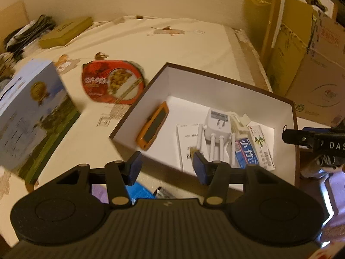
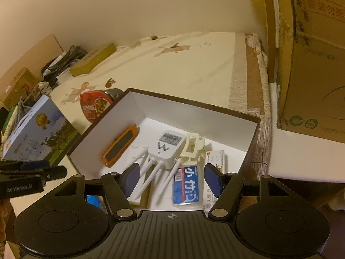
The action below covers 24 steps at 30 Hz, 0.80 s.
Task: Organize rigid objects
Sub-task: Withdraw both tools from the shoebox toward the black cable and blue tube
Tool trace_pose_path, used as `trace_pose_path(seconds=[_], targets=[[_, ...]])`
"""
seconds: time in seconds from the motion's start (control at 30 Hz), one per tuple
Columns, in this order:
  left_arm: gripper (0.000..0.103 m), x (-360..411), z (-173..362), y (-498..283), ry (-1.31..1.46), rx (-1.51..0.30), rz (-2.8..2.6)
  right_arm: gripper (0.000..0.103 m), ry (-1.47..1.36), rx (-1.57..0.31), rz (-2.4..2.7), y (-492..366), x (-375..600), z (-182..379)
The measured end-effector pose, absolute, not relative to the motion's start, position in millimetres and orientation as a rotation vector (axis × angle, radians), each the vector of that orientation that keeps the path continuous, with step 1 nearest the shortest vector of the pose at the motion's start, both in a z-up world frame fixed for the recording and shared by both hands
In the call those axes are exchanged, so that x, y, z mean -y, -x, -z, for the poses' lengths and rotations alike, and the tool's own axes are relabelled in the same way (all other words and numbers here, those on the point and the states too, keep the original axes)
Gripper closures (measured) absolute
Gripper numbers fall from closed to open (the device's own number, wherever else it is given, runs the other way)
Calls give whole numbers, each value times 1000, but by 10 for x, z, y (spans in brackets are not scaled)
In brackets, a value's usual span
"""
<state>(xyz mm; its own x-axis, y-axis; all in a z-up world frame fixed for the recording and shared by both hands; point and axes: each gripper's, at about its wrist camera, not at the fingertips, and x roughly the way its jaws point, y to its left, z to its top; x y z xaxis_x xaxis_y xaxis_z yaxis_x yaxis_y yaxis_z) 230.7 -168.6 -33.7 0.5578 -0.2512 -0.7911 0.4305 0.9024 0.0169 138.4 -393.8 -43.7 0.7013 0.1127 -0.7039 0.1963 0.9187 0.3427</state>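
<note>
Status: the task is partly complete, in my judgement. The open box (image 1: 215,79) on the table (image 1: 172,41) already holds several items. An orange device (image 1: 153,126) leans against the box's left inner wall. A white router (image 1: 216,125) lies antennas-down in the middle of the floor, with a white clip (image 2: 192,145) touching its right side. A blue packet (image 2: 187,185) and a small carton (image 1: 261,146) lie side by side at the right. A white sheet of paper (image 1: 185,142) lies under the router's antennas.

Left outside the box: a red round food tub (image 1: 112,82) just beside the left wall, a large printed carton (image 1: 32,116) further left, and a flat olive-coloured box (image 1: 64,32) at the far edge of the table. Which of these belong inside I cannot tell from the task line.

My left gripper (image 1: 166,167) hangs over the box's near left corner, fingers spread, holding nothing. My right gripper (image 2: 172,178) hangs over the near half of the box, above the blue packet and the antennas, fingers likewise spread and empty.

Remaining work, as I judge it: pick up the loose items on the table, the red tub being nearest
</note>
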Motion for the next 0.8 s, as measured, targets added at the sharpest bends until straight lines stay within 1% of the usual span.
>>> trace_pose_path(seconds=[0.37, 0.8], targets=[[56, 1161, 351, -1753, -121, -953, 307, 40, -390, -816, -16, -983, 3512, 332], [56, 682, 551, -1197, -44, -1037, 197, 40, -344, -909, -117, -684, 2996, 530]])
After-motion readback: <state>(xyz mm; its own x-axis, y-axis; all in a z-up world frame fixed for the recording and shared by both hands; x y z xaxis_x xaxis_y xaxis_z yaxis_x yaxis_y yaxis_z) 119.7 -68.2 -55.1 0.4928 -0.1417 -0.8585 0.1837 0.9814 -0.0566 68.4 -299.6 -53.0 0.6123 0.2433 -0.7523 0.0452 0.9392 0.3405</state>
